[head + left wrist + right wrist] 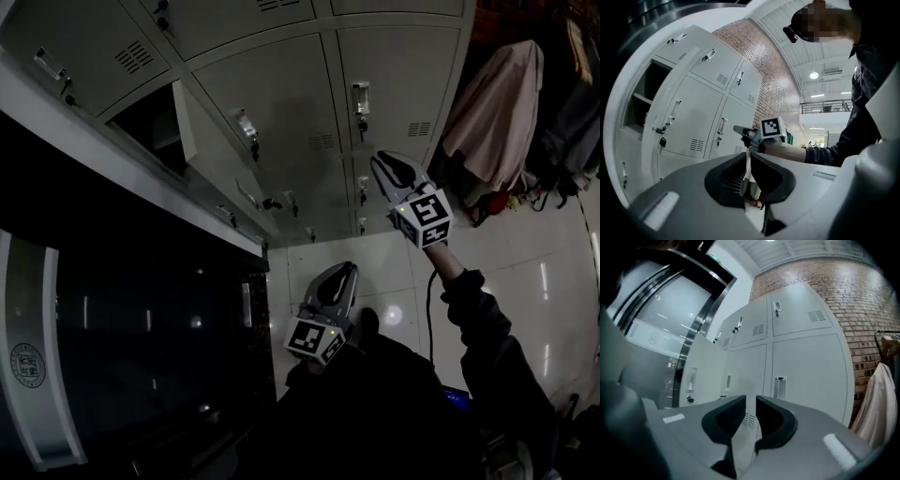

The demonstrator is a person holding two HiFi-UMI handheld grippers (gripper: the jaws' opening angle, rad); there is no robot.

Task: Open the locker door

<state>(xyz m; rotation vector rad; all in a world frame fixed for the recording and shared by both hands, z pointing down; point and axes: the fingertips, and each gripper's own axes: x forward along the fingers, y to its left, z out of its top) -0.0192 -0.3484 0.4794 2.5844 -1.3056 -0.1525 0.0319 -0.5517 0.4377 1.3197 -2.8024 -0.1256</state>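
A bank of grey lockers (281, 94) fills the upper head view. My right gripper (394, 173) is raised in front of a closed locker door (398, 84) with a vertical handle (361, 98) and a key below it. It stays short of the door, its jaws together but for a thin slit, holding nothing. In the right gripper view that handle (779, 385) shows just beyond the right gripper (750, 401). My left gripper (337, 281) hangs low near my body, shut and empty; the left gripper (750, 157) looks toward the right gripper (740, 130).
One locker (155, 127) further left stands open, its door (211, 141) swung out. A dark glass panel (141, 328) is at my left. Clothes (497, 103) hang on a rack right of the lockers. Pale glossy floor tiles (525, 272) lie below.
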